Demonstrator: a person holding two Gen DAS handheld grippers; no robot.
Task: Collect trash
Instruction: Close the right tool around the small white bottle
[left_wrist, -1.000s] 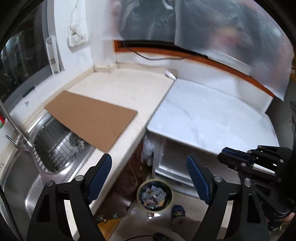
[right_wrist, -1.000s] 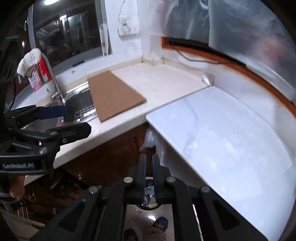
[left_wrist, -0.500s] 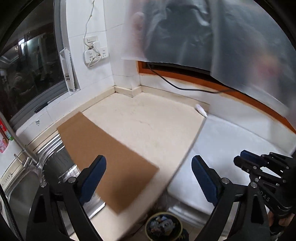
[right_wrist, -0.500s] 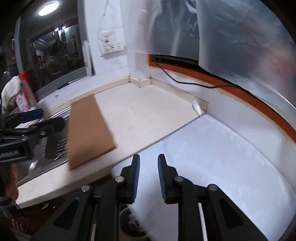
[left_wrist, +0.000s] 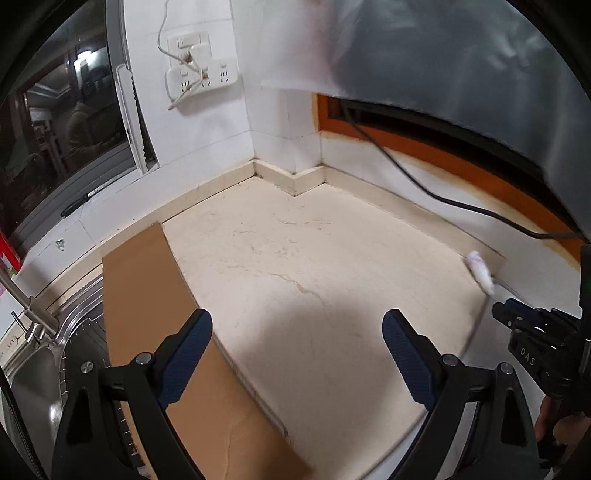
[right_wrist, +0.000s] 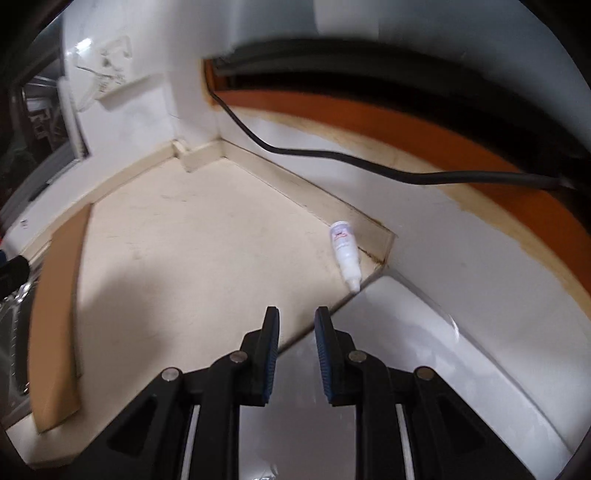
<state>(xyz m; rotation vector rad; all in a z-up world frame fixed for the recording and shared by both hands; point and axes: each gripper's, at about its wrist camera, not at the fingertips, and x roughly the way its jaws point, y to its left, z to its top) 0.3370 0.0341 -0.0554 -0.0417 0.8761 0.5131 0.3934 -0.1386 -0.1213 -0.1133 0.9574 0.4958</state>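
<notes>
Hovering right tool (right_wrist: 296, 314) parted, near small white bottle (right_wrist: 345, 254), countertop (right_wrist: 207, 236)

— What is the surface (left_wrist: 314, 266) made of?
— Cream stone, matt and faintly veined. The board (left_wrist: 147, 295) at nine o'clock is matt brown cardboard.
— And the small tube (right_wrist: 345, 251)?
— Smooth white plastic. The sink (left_wrist: 40, 354) is brushed steel; the white slab (right_wrist: 424, 369) at four o'clock shines.

Black claws with blue ribbed pads

The left claw (left_wrist: 297, 334) and right claw (right_wrist: 296, 334) have black angular frames, silver screws and blue pads; white "DAS" lettering and bare skin show at four o'clock, left view.
</notes>
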